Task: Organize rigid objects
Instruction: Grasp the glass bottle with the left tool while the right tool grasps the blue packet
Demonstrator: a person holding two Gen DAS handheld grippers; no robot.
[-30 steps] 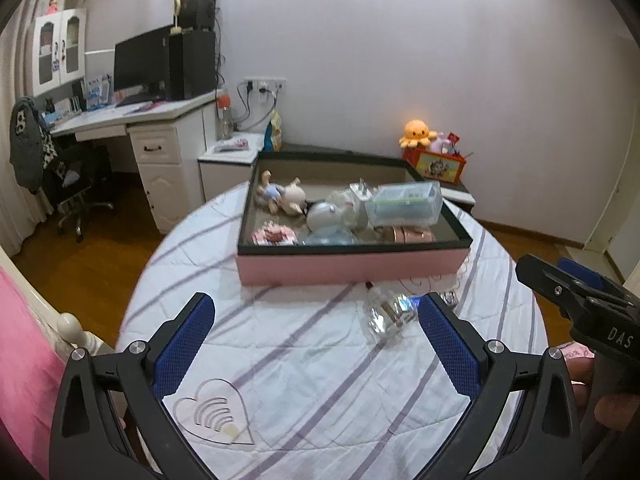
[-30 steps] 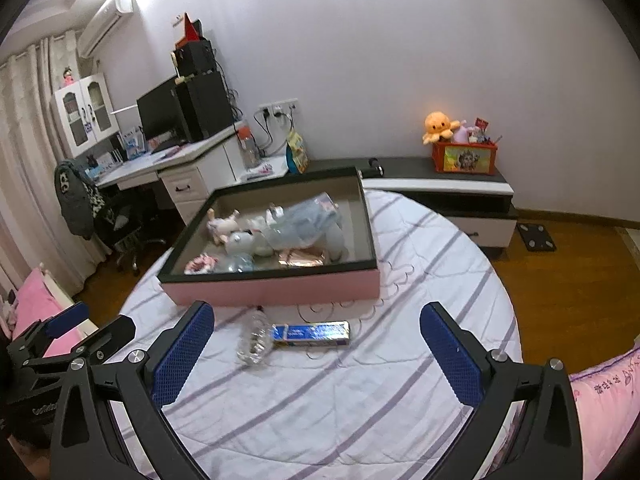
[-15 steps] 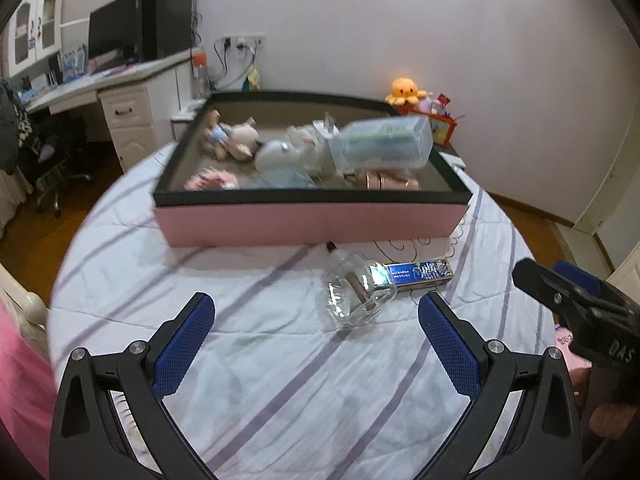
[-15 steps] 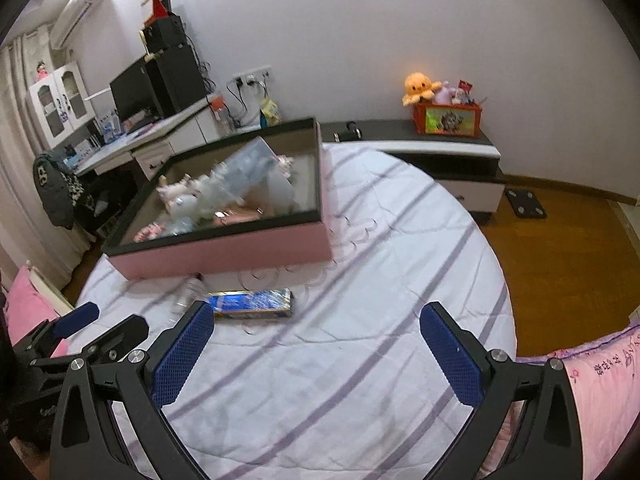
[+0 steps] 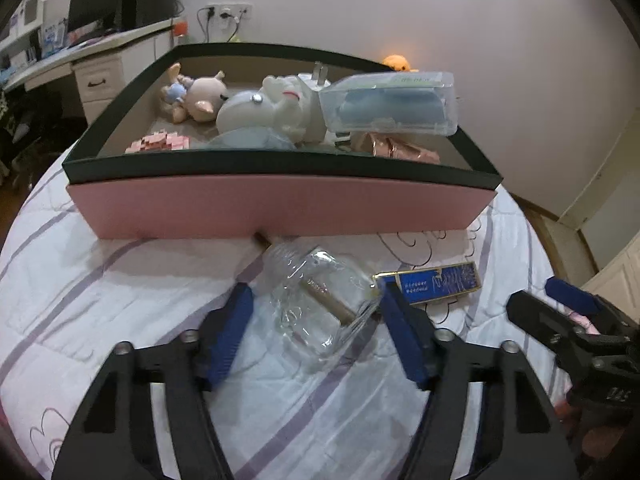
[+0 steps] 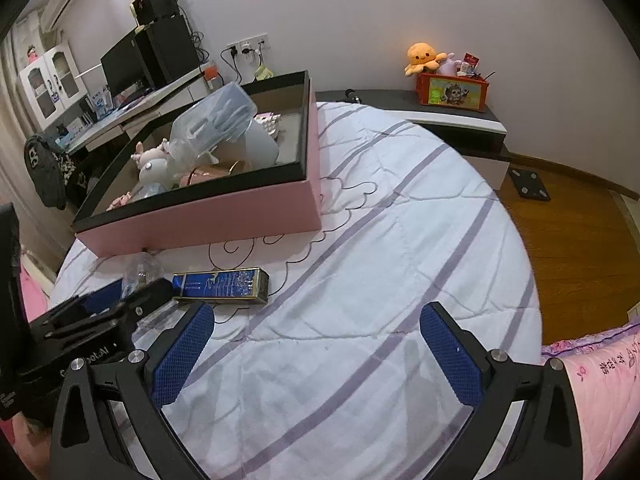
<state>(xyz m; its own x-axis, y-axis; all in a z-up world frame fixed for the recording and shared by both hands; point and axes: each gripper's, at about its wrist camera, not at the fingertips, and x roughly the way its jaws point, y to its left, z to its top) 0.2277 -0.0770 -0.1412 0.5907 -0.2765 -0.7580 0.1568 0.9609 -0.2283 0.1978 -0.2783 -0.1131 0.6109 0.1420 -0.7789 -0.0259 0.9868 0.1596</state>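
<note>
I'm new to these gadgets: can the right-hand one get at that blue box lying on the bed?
Probably yes. The blue box lies in the open on the bedspread, just ahead and left of the right gripper, whose fingers stand wide apart and empty. Only the left gripper, closing around the glass bottle, crowds that side.

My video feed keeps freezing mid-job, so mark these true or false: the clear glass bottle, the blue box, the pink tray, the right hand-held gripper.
1. The clear glass bottle lies on the bed between the left hand-held gripper fingers. True; the jaws are closing.
2. The blue box sits inside the pink tray. False; it lies on the quilt in front of it.
3. The right hand-held gripper holds something. False; it is open and empty.
4. The tray holds plush toys. True.
</note>
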